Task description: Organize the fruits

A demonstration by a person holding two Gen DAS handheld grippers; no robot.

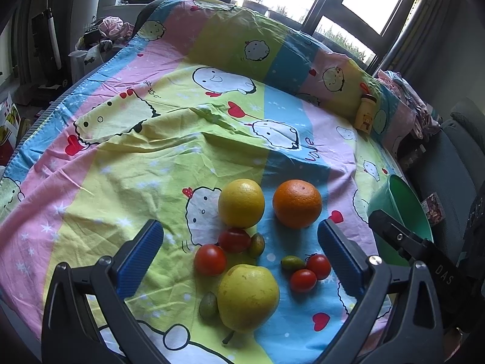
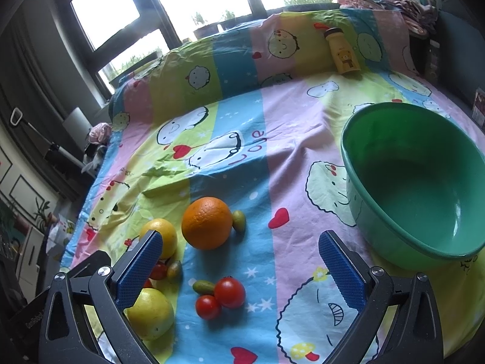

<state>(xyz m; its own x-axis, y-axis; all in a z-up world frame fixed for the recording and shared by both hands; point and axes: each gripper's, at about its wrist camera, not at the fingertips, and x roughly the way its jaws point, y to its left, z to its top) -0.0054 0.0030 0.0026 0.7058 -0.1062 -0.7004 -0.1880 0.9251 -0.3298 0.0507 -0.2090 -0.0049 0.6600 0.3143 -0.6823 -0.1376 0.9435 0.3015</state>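
Here, fruit sits low center on the bed sheet; bowl empty at right of the right view. Both claws, left claw and right claw, released, holding nothing. Orange: firm, round, likely rolls; grip across its middle. Tomatoes soft, squeeze lightly. Pear lies stem toward bottom edge.

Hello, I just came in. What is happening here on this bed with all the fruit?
A person holds a hand-held gripper in each hand above a cartoon bedsheet. Both the left hand-held gripper and the right hand-held gripper are open and hold nothing. An orange, two yellow fruits, red tomatoes and small green fruits lie loose on the sheet. The green bowl beside them holds no fruit, so sorting has not started.
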